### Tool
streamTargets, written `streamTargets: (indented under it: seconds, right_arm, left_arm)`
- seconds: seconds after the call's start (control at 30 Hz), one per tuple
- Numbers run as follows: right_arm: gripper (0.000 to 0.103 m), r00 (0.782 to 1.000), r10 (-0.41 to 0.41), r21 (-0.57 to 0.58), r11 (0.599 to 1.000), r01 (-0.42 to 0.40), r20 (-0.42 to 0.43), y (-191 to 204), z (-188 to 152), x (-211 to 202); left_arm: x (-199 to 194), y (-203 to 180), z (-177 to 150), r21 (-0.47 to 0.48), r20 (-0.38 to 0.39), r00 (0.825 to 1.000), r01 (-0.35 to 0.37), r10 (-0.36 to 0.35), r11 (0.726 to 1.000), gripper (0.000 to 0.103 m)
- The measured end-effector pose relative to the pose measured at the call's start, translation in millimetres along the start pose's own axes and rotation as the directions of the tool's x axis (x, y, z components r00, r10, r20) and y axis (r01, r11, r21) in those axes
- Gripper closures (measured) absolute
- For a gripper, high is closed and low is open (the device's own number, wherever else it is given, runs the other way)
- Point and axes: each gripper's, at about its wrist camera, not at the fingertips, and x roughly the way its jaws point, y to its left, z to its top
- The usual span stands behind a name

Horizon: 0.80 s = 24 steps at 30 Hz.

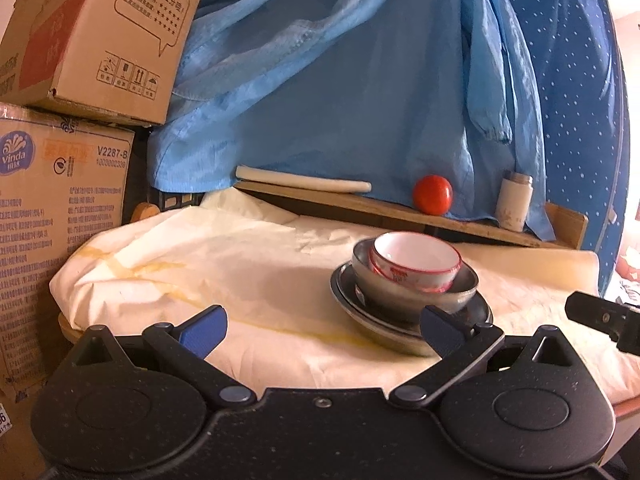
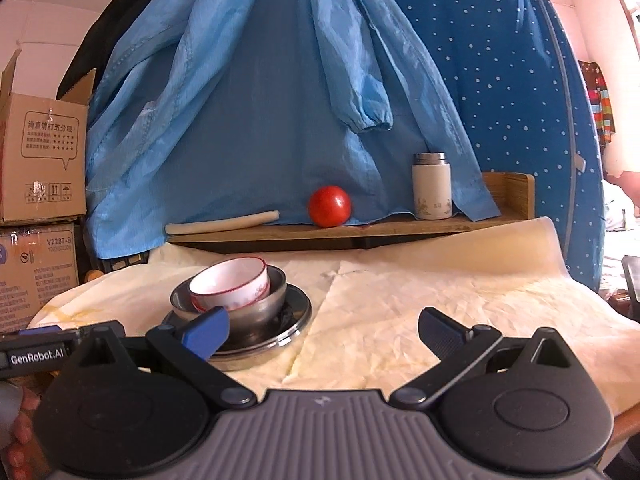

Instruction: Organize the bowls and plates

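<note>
Stacked on the cream-cloth-covered table (image 2: 400, 300): white ceramic bowl with red rim (image 2: 230, 282) nested, tilted, in a grey metal bowl (image 2: 256, 308), itself on a round metal plate (image 2: 296, 320). Left claw (image 1: 322, 332) spread wide, holding nothing — right fingertip just before the plate's rim. Right claw (image 2: 324, 334) likewise gaping and empty, stack near its left finger. Behind, on a wooden shelf (image 2: 360, 232) — a red tomato (image 2: 330, 206) and a white steel-capped flask (image 2: 432, 190).
</note>
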Motion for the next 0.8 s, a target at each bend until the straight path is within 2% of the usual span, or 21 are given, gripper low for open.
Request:
streamTargets:
  seconds: [0.23, 0.8]
  right_arm:
    - [0.000, 1.000, 0.009, 0.045, 0.999, -0.008, -0.021, -11, -10, -3]
    - [0.000, 0.999, -0.016, 0.031, 0.999, 0.017, -0.028, -8, -31, -8]
  left_arm:
    - [-3, -6, -10, 0.017, -0.007, 1.000, 0.011, -0.011, 1.000, 0.001]
    - [-9, -11, -24, 0.033, 0.007, 1.000, -0.001, 0.000, 0.999, 0.001]
